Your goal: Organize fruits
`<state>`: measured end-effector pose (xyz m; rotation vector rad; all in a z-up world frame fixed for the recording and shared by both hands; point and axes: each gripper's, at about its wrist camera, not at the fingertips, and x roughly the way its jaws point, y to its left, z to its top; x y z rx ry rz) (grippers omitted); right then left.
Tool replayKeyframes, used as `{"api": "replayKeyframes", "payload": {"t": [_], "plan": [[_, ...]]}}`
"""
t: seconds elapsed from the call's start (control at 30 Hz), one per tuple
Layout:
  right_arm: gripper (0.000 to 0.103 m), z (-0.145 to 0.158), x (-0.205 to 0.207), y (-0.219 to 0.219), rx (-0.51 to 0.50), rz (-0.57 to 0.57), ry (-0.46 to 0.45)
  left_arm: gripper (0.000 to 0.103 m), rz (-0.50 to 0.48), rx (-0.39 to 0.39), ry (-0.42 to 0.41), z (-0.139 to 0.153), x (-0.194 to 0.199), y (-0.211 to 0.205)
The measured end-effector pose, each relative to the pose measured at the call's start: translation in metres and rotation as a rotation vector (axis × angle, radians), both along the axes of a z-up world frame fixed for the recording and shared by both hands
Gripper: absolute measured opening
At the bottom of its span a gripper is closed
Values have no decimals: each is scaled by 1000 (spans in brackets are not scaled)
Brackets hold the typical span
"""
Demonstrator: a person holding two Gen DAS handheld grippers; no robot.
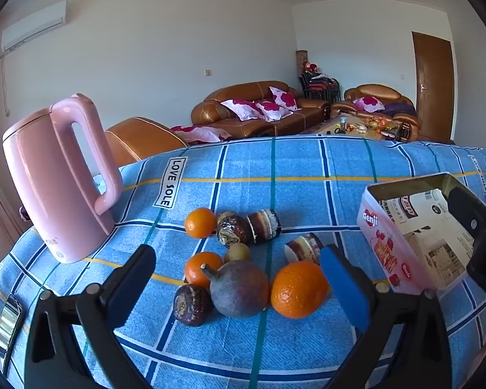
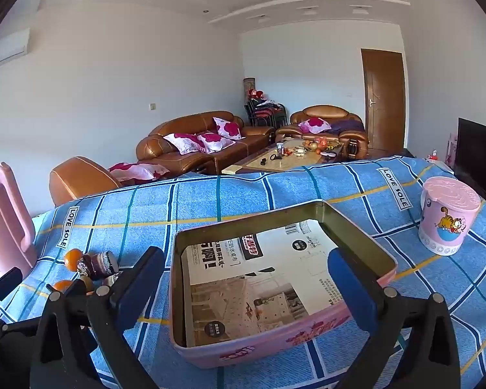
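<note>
A pile of fruit lies on the blue checked tablecloth (image 1: 291, 162): three oranges, the nearest (image 1: 298, 289), a grey-purple stemmed fruit (image 1: 238, 287), and several dark brown fruits, one nearest (image 1: 191, 304). My left gripper (image 1: 239, 278) is open, its fingers on either side of the near fruits just above the cloth. A pink tin box (image 2: 285, 350), open and lined with printed paper, holds no fruit; it also shows in the left wrist view (image 1: 385, 249). My right gripper (image 2: 246, 278) is open above the box's near part. The fruit pile (image 2: 90, 265) lies to its left.
A pink kettle (image 1: 58, 178) stands left of the fruit. A pink Garfield cup (image 2: 447, 217) stands right of the box. A phone (image 1: 6, 327) lies at the near left table edge. Sofas and a coffee table stand beyond the table's far edge.
</note>
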<state>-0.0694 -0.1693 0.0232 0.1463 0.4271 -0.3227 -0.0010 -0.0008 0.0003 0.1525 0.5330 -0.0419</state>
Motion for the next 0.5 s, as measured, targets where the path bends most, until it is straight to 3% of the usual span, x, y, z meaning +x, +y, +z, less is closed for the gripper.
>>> {"api": "replayKeyframes", "payload": {"t": [0.5], "plan": [[102, 0, -2, -1, 9, -5, -15, 103, -21, 0, 7, 0, -2, -3]]}}
